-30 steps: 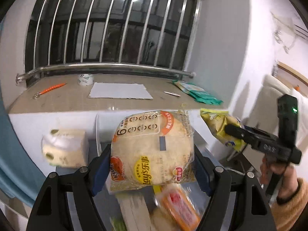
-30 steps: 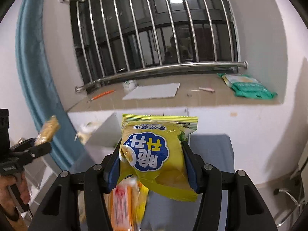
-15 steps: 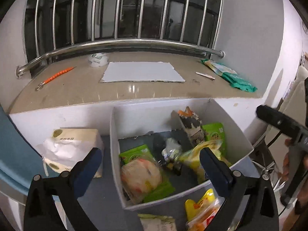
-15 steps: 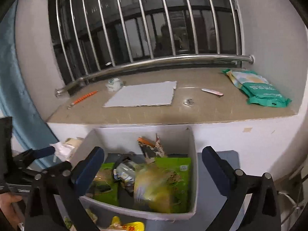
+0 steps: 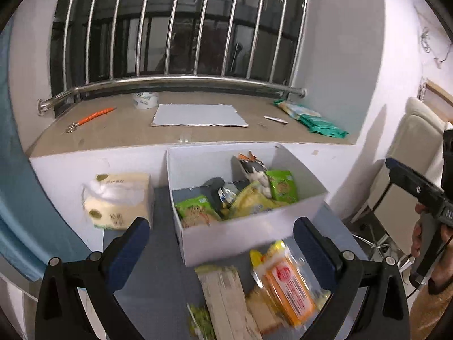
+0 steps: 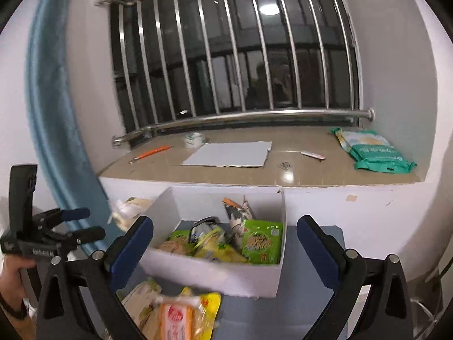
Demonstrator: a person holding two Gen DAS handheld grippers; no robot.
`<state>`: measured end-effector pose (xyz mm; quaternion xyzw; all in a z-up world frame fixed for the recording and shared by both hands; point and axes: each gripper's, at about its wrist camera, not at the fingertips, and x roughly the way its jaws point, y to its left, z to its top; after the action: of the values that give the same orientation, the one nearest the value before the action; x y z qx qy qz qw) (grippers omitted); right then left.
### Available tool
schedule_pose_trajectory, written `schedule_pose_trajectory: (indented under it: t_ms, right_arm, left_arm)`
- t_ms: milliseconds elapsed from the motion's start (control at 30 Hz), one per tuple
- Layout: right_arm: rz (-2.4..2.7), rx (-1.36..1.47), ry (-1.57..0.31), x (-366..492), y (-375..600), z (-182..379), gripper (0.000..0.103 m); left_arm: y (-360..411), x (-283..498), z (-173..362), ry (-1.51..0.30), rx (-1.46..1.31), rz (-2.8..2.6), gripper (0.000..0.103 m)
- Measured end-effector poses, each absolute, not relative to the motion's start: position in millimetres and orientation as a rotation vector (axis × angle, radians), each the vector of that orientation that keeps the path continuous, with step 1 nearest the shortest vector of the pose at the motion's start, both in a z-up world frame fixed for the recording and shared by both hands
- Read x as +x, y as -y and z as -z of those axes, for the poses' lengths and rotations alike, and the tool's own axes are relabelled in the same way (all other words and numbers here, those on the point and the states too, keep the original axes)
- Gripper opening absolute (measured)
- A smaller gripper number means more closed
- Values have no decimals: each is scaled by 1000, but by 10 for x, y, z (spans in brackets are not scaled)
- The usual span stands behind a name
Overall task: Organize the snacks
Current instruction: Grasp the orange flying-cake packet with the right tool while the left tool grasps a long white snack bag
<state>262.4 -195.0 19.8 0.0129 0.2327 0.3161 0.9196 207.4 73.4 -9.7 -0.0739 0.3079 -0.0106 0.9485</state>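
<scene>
Both the left gripper (image 5: 220,236) and right gripper (image 6: 225,236) are standing wide open, empty, jaws having just been opening to release. Snack packets (image 5: 249,201) are lying inside the white box (image 5: 240,235); more packets (image 5: 286,280) are waiting at the table's near edge.

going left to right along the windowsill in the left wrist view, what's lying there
orange-handled tool → roll of tape → grey sheet of card → small white stick-like thing → green and white packet
</scene>
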Motion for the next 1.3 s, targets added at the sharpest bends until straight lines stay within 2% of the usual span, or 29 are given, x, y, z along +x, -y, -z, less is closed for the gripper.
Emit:
schedule_pose_trajectory:
  t_ms: [133,300,500,700,1067,1300]
  right_arm:
    - [-700,47,-493,2258,2112,-119,103]
    - [-674,60,-534,1616,2330,267,103]
    - [-669,28,-626,1319,2151,805,103]
    - [-641,-92,-685,1407,1752,1035,103]
    - [-592,-213,-895,2087,1082,1554,103]
    - [-614,-264,-936,2173,831,1753,102]
  left_arm:
    - [-628,1586,210,-615,-166,47,103]
    - [-459,1048,476,-608,-176,20,103]
    - [-348,804,805,-651,-250,38,103]
    - [-345,715,966,-688,-257,24,103]
    - [-463,686,1300,-757,-351,35,103]
    - [-510,652,1421,-782,-385,28,103]
